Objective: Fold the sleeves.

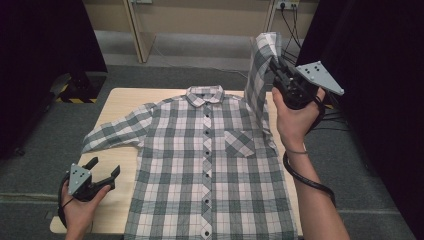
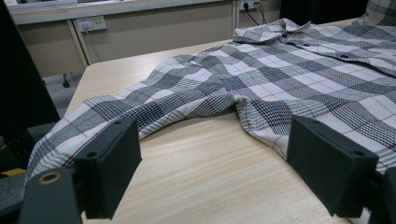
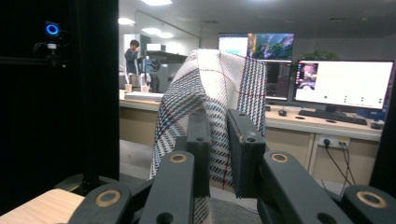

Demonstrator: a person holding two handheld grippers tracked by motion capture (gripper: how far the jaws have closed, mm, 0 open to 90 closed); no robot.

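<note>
While the left gripper (image 1: 102, 176) waits with its jaws spread wide and empty, bare wooden table (image 2: 196, 172) between its fingers and the flat sleeve (image 2: 140, 105) just beyond them, the plaid button-up shirt (image 1: 210, 170) lies face up for folding. Farther right, the right gripper (image 1: 280, 75) pinches the other sleeve (image 1: 260, 65) between nearly closed fingers, lifting it, likely to fold it inward. No readable writing appears.

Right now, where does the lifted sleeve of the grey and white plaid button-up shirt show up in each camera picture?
High view: the lifted sleeve rises at upper right, pinched by the right gripper.
Left gripper view: a strip of raised plaid at the top right corner is probably that sleeve.
Right gripper view: it stands at centre, clamped between the two black jaws.
Shared landmark: the light wooden table.
</note>
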